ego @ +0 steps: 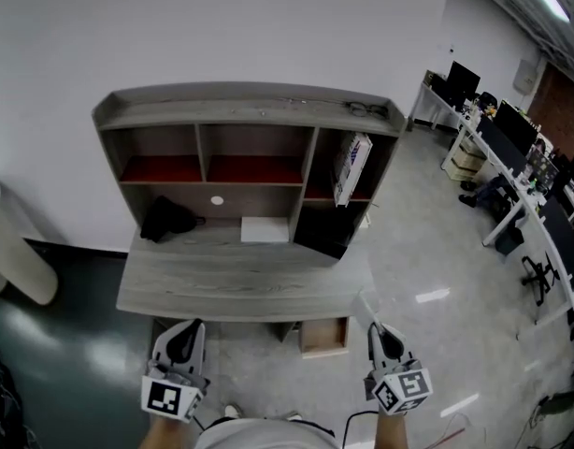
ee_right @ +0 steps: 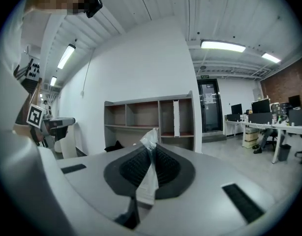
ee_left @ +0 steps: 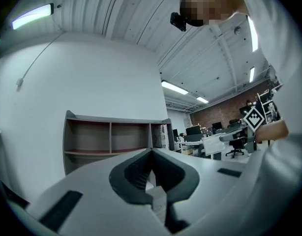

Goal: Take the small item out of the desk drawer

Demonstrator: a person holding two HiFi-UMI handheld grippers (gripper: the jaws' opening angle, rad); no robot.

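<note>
Small item: a thin pale packet (ee_right: 150,173), out of the drawer and up in the air in front of the table (ego: 240,283); in the head view its free end (ego: 365,305) sticks out past the fingertips towards the table's near edge.

Right gripper (ee_right: 150,149): fingers pressed together on the packet, which runs down between the pads with only a crinkled tip above them; in the head view this gripper (ego: 379,330) sits low on the right, clear of the table.

Left gripper (ee_left: 152,154): fingers pressed together with nothing between them; it shows low on the left in the head view (ego: 184,333), well apart from the packet.

Drawer (ego: 324,337): a light wooden box under the table's front edge, between the two grippers; it looks pulled out (its inside cannot be made out from here).

Risk, slip: the packet is thin, slick-looking and floppy; a quick swing or roll of the hand could work it loose, and it would drop to the floor near the drawer.

Risk, snag: the free end leads the fingers; pushed towards the table edge it could catch, fold and pull out of the pinch.

Risk, crush: a hard squeeze could crease whatever is inside; the contents cannot be told.

Risk, drawer: left out as it seems, it could be knocked by a knee or a gripper coming down.

Risk, backup: the left fingers are shut and far off, so they could not catch a fall.
</note>
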